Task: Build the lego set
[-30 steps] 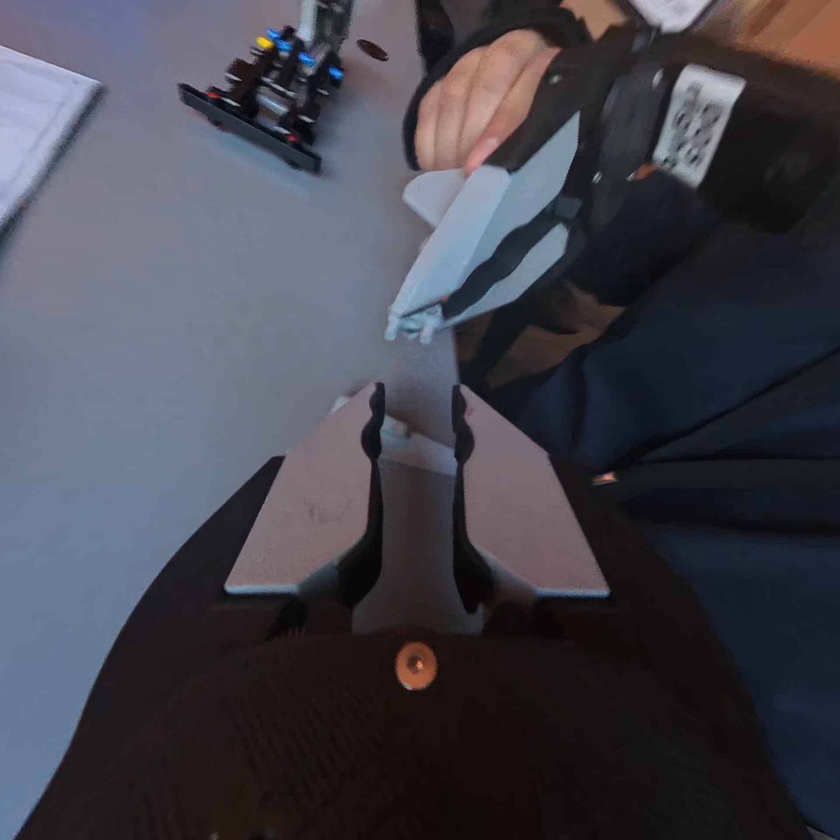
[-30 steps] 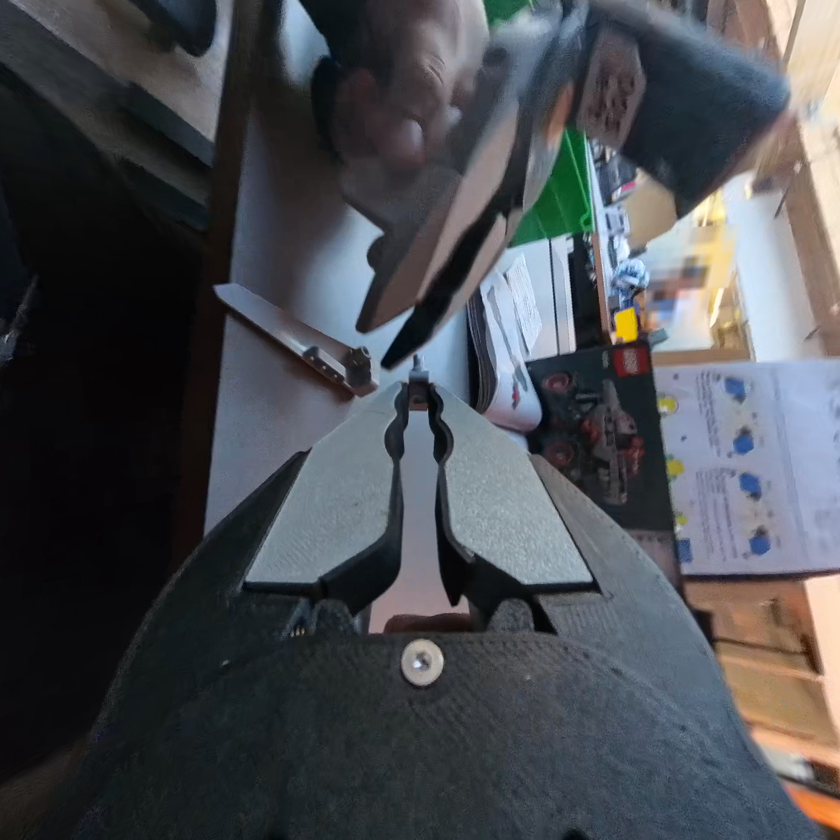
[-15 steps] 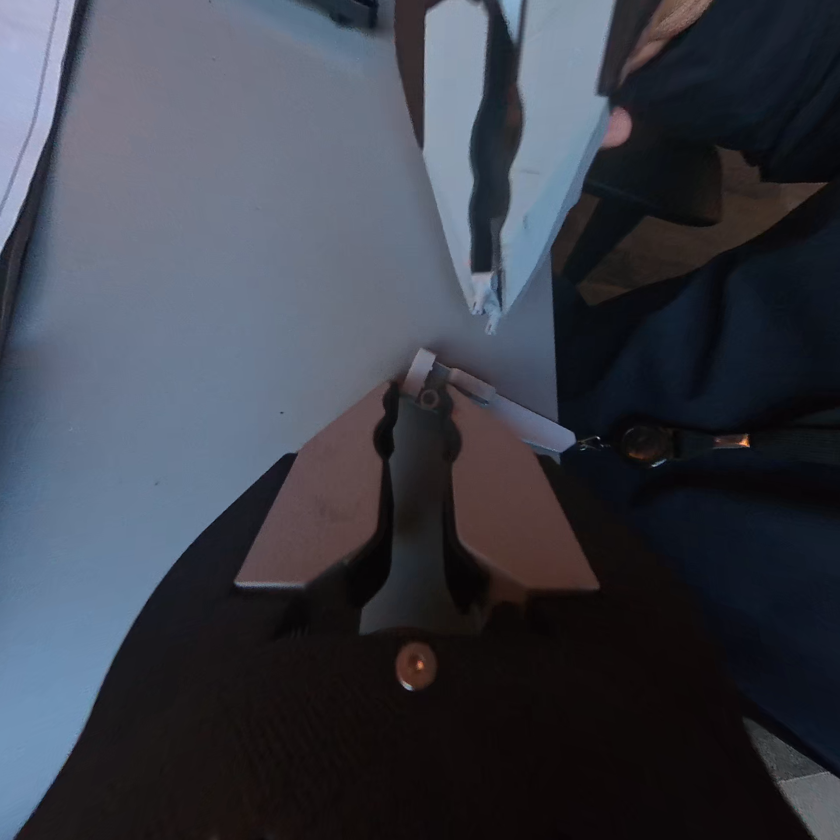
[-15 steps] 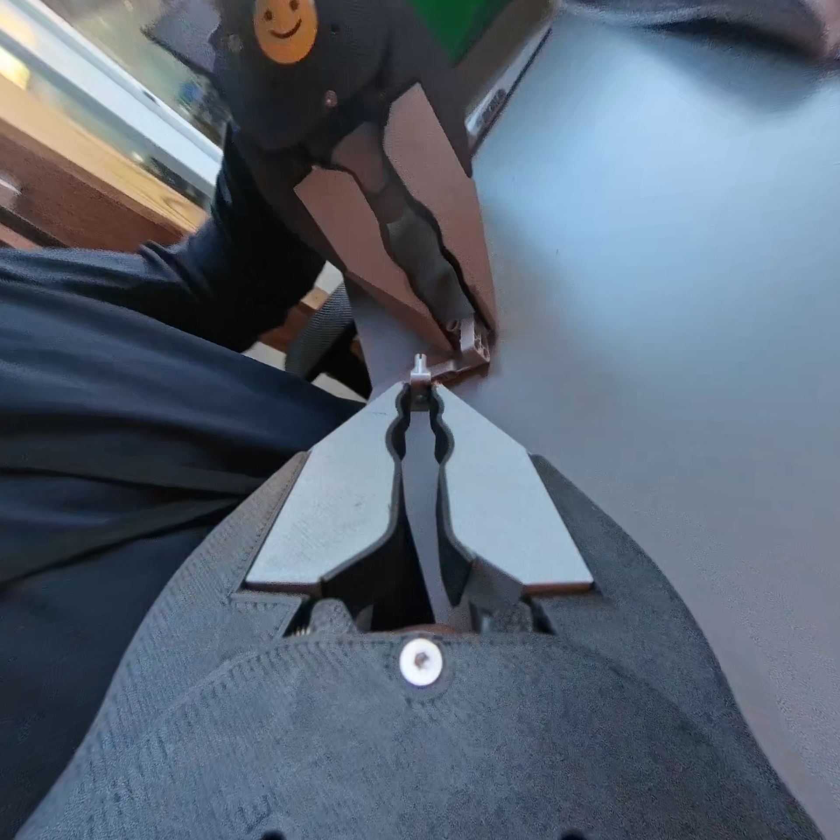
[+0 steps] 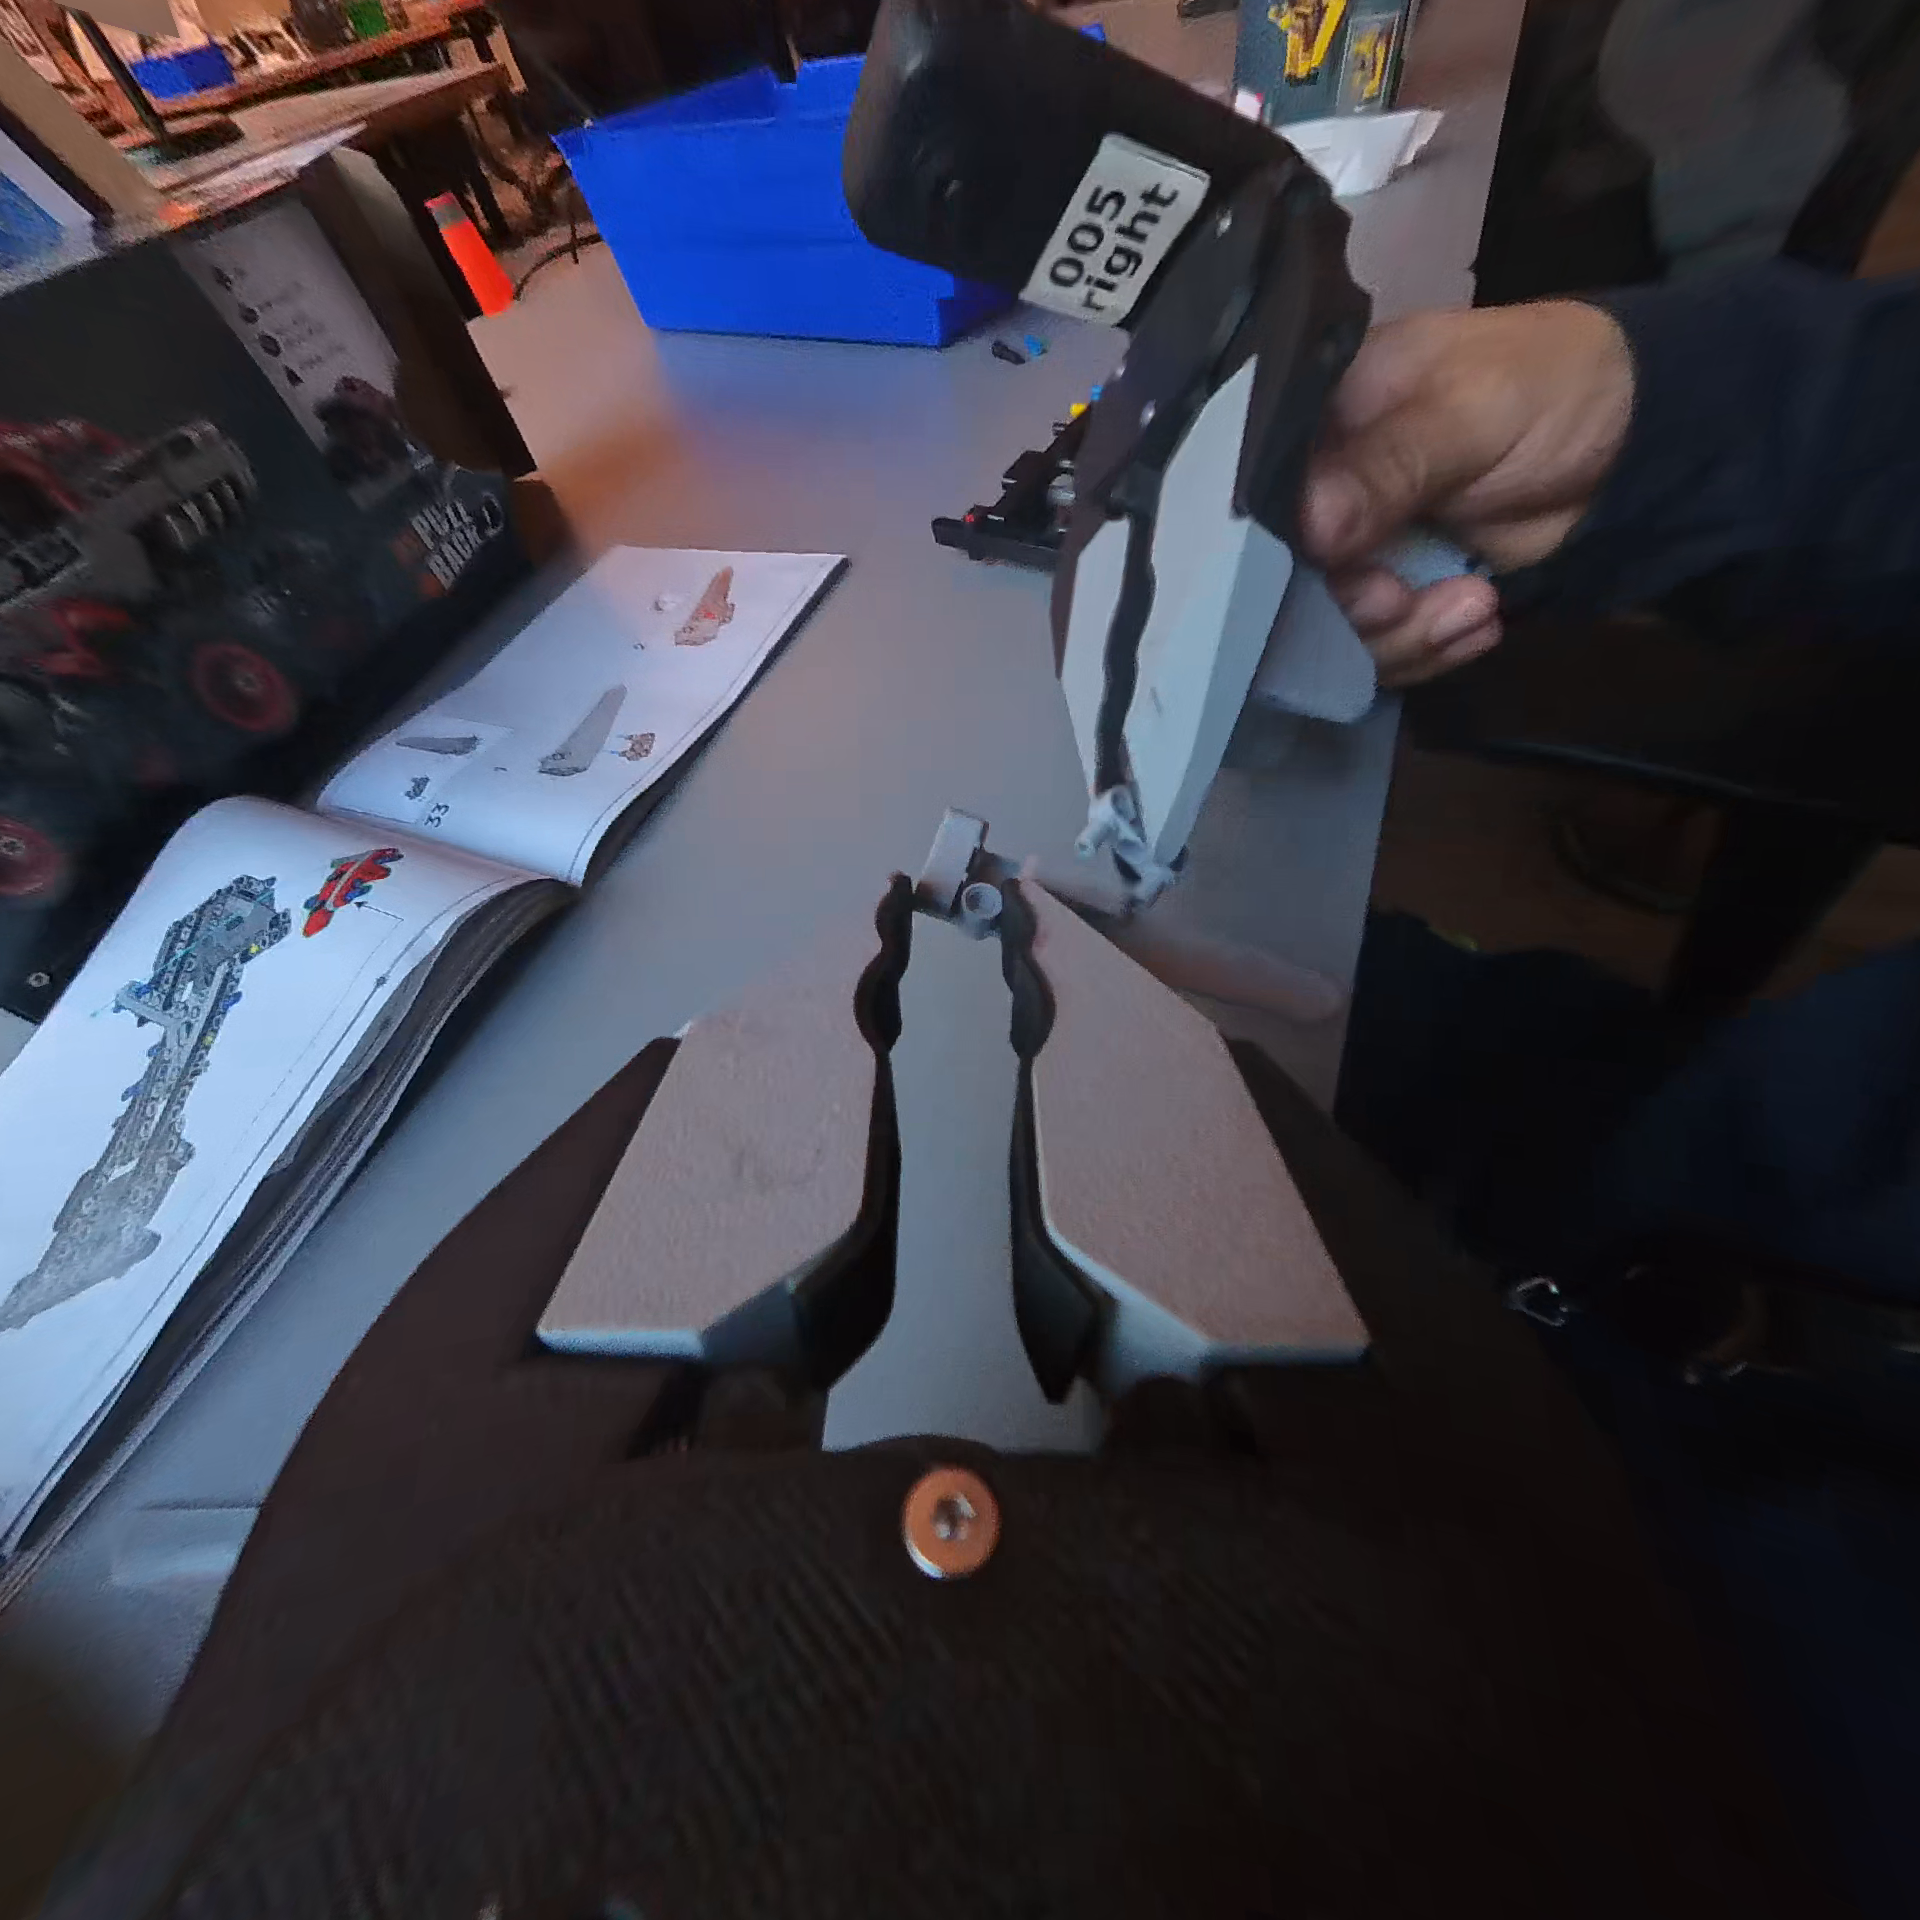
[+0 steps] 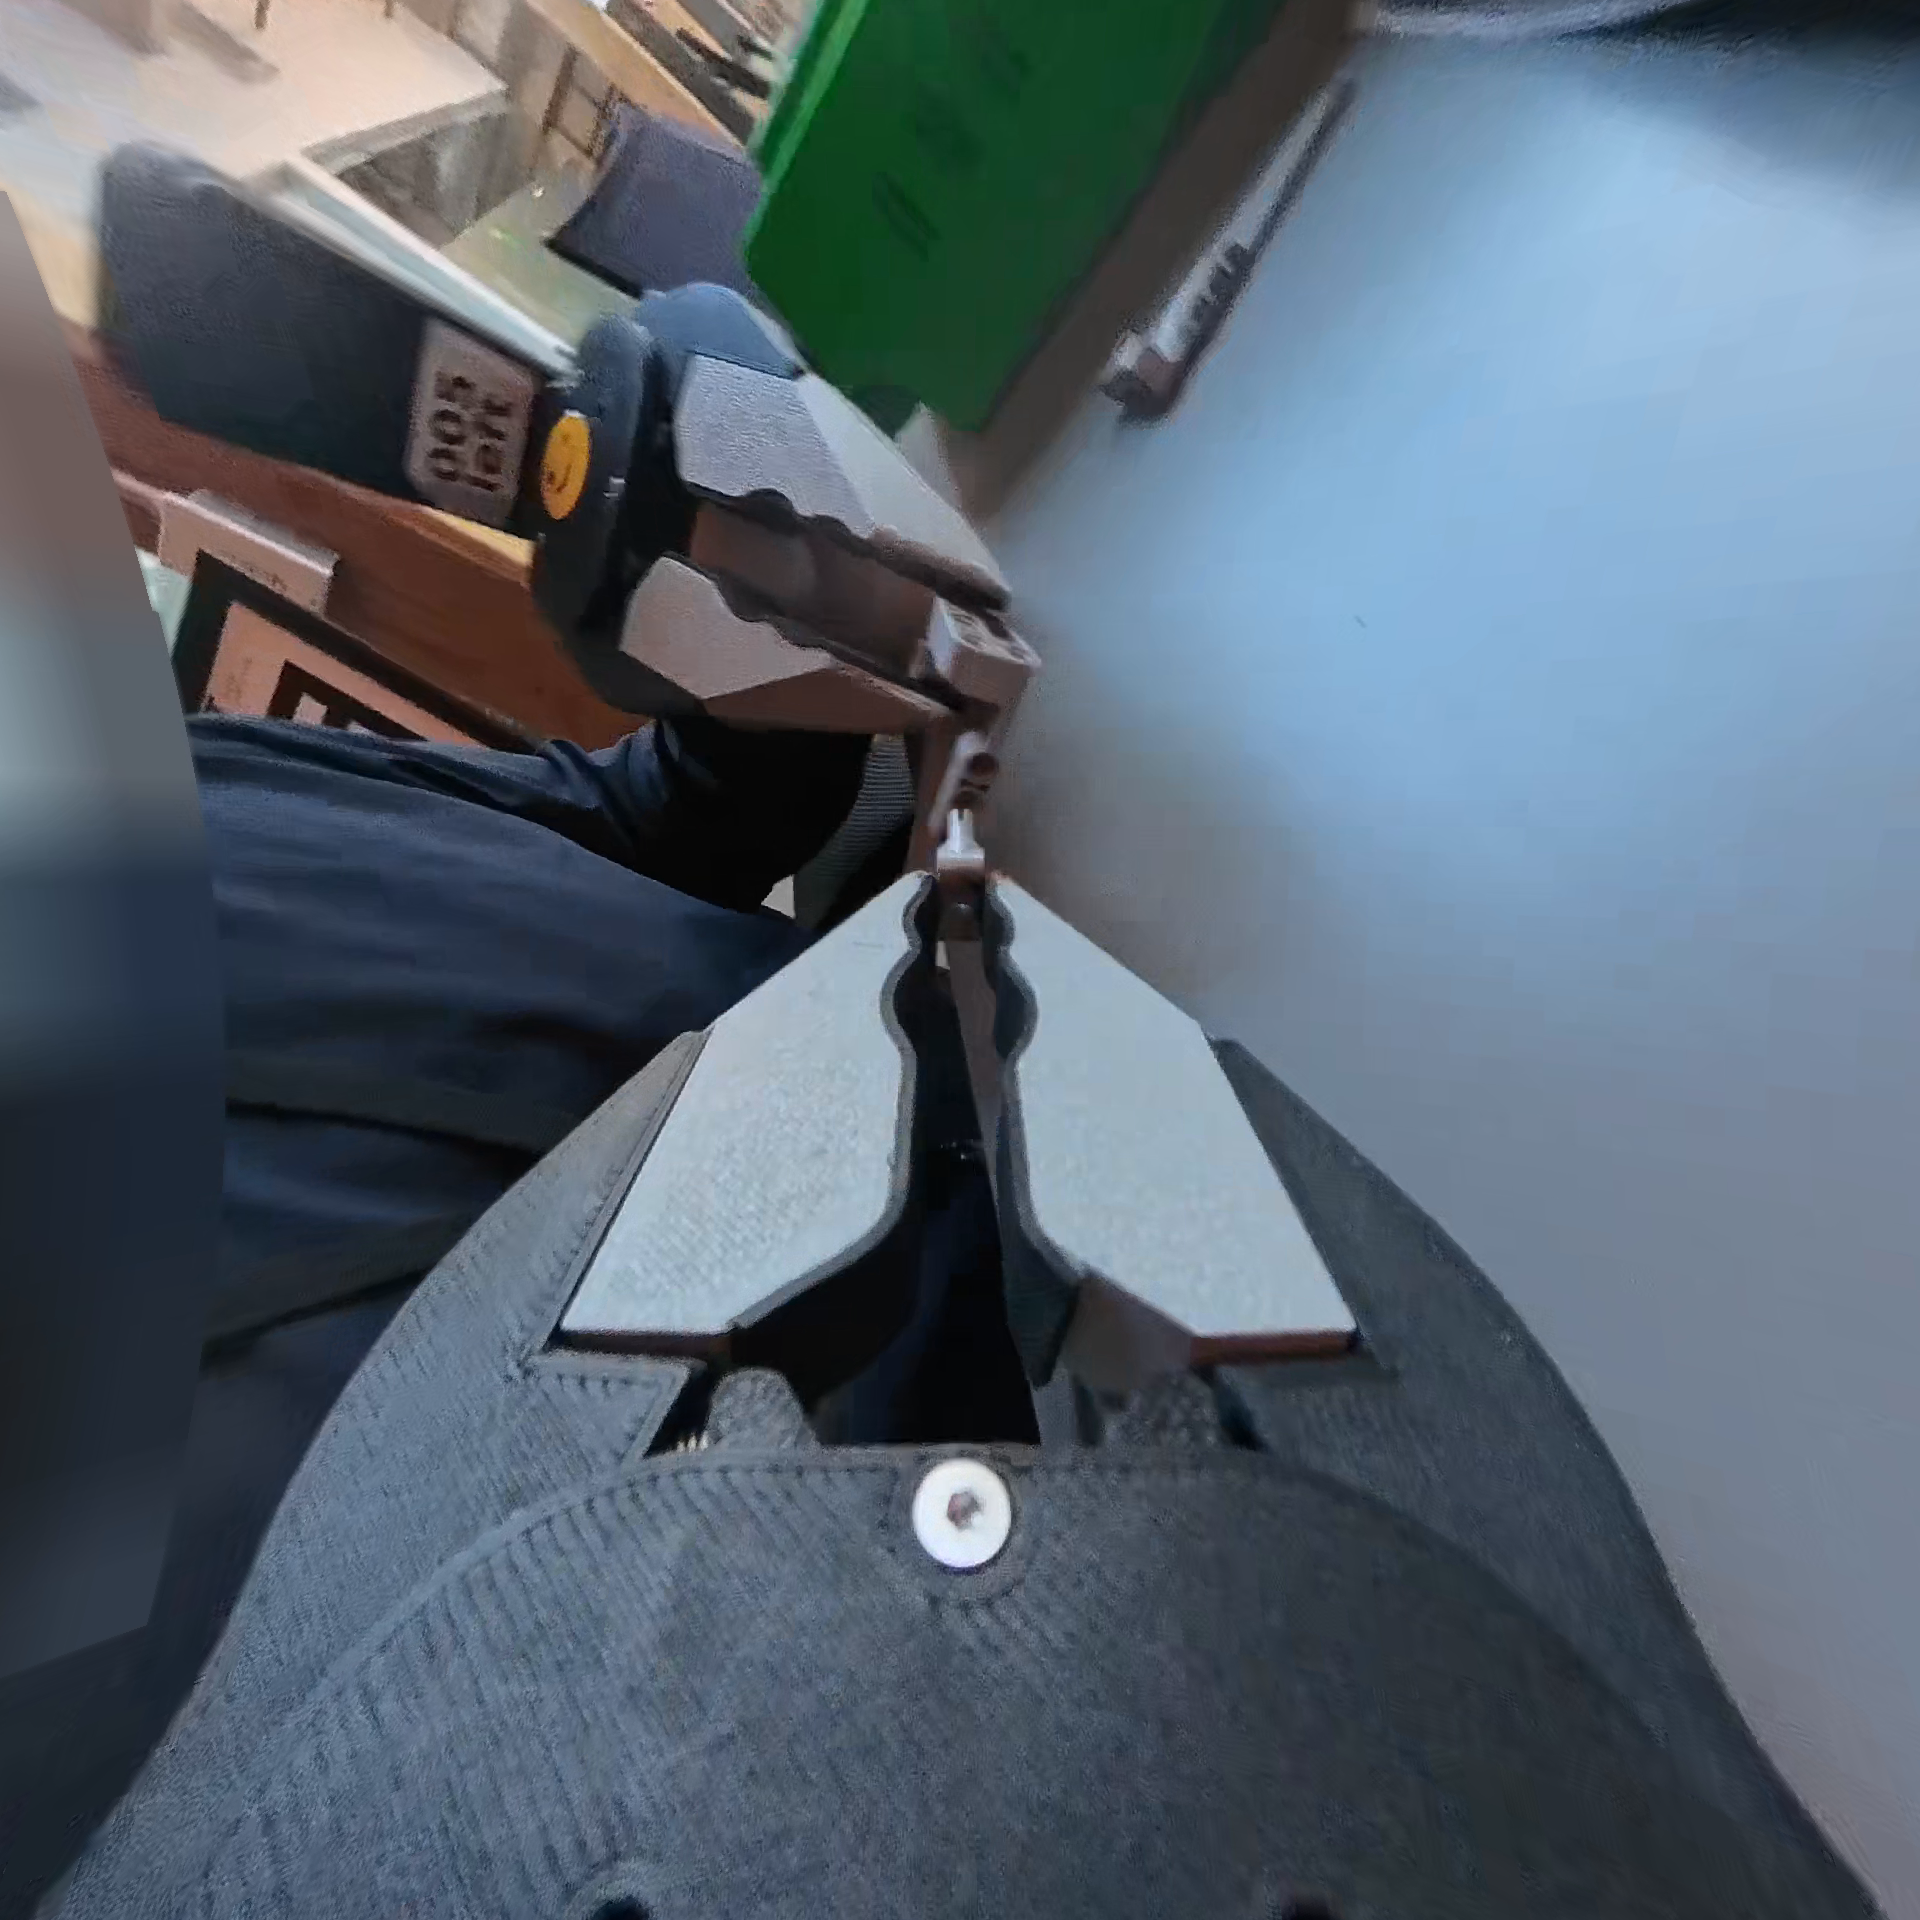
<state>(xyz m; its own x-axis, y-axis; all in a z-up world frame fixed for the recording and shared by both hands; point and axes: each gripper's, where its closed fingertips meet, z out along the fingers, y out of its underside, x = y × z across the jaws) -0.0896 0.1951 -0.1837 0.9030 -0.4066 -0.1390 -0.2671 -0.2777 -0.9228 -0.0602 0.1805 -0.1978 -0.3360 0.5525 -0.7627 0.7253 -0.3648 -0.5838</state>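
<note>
- Left wrist view: the left gripper (image 5: pixel 958 906) fills the lower middle of the frame, its jaws narrowed on a long grey beam piece (image 5: pixel 961 881) clamped at the fingertips; the beam runs off to the right behind the right finger.
- Right of centre, the right gripper (image 5: pixel 1127 852) points down from the upper right, held by a hand (image 5: pixel 1455 468), its jaws pinched on a small grey connector (image 5: pixel 1117 840) just beside the beam's end; whether the two pieces touch cannot be told.
- At left an open instruction booklet (image 5: pixel 416 831) lies on the grey table (image 5: pixel 831 436), with the dark set box (image 5: pixel 208 499) standing behind it in the upper left.
- A partly built black model (image 5: pixel 1023 509) sits in the upper middle, half hidden by the right gripper, and a blue bin (image 5: pixel 748 229) stands at the top.
- Right wrist view: the right gripper (image 6: pixel 958 888) occupies the lower middle, jaws nearly together on the small connector (image 6: pixel 958 842), whose pale tip sticks out above the fingertips.
- Above it the left gripper (image 6: pixel 982 649) comes in from the upper left, jaws close together on the beam piece (image 6: pixel 977 665), which hangs down towards the connector.
- A green box (image 6: pixel 977 187) shows at the top, blurred.
</note>
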